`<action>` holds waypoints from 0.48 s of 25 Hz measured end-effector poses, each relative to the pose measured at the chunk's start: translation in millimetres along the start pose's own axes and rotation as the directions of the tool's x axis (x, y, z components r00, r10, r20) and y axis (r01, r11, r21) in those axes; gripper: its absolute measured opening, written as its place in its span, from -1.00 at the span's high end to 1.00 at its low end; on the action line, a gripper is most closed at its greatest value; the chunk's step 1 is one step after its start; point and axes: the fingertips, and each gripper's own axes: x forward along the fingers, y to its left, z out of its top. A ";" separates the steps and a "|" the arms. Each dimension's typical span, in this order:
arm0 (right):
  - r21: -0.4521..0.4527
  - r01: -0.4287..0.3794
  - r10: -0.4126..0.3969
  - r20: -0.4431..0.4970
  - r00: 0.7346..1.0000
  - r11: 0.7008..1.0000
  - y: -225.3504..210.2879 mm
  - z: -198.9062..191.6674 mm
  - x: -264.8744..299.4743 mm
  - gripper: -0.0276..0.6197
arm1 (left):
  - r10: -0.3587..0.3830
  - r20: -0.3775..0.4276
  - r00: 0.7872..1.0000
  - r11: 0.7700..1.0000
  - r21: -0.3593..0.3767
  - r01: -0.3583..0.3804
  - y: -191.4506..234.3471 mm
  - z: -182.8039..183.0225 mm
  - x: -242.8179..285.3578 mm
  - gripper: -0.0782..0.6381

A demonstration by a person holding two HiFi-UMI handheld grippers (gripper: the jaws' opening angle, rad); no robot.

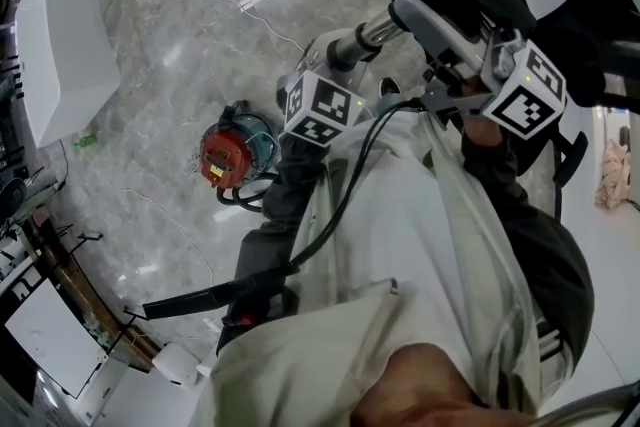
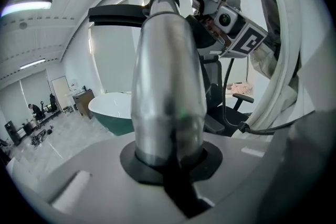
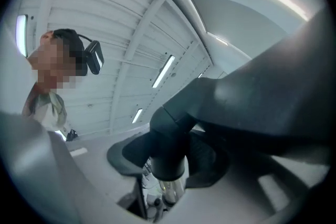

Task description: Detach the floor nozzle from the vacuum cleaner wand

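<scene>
No word, brand name, number or sign can be read in any view. Black-and-white square marker patterns are carried on the left cube (image 1: 320, 107) and on the right cube (image 1: 525, 95), and one such pattern is seen again at the far right in the left gripper view; these are patterns only, not letters or digits. A small yellow patch is borne on the red vacuum body (image 1: 225, 153) on the floor, but it is too small to be read.
</scene>
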 end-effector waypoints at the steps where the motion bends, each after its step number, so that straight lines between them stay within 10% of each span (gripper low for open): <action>1: 0.020 -0.029 0.029 0.001 1.000 0.999 1.0 -0.2 1.1 0.37 | -0.004 0.001 1.000 1.000 0.001 0.004 -0.3 -0.6 -0.7 0.65; 12: 0.001 -0.177 0.177 -0.034 0.984 0.984 7.2 -3.5 -4.3 0.37 | -0.088 0.046 0.995 0.996 0.016 0.087 -9.4 2.7 -5.4 0.64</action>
